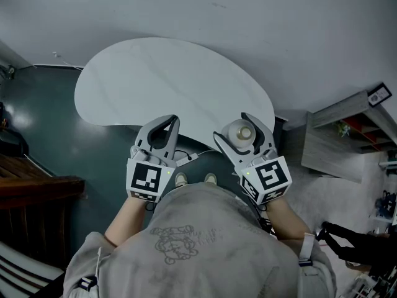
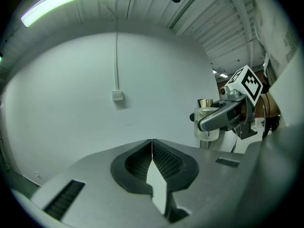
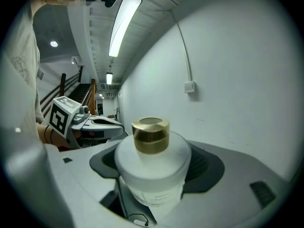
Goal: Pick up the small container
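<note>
No fully legible text found. The small container (image 3: 151, 170) carries a pale label low on its body; its fine print is too small to read. The cubes on the left gripper (image 1: 170, 121) and right gripper (image 1: 230, 125) show black-and-white square code patterns only. A similar code tag (image 1: 379, 95) sits on the shelf unit (image 1: 338, 135), right side of the head view. The sweatshirt (image 1: 186, 247) bears a faint printed graphic, lettering indecipherable

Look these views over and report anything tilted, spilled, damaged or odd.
Nothing stands out. The small container stands upright, clamped between the jaws of the right hand-held gripper, with its gold cap on and no spill or crack visible. The left hand-held gripper is shut and empty.
</note>
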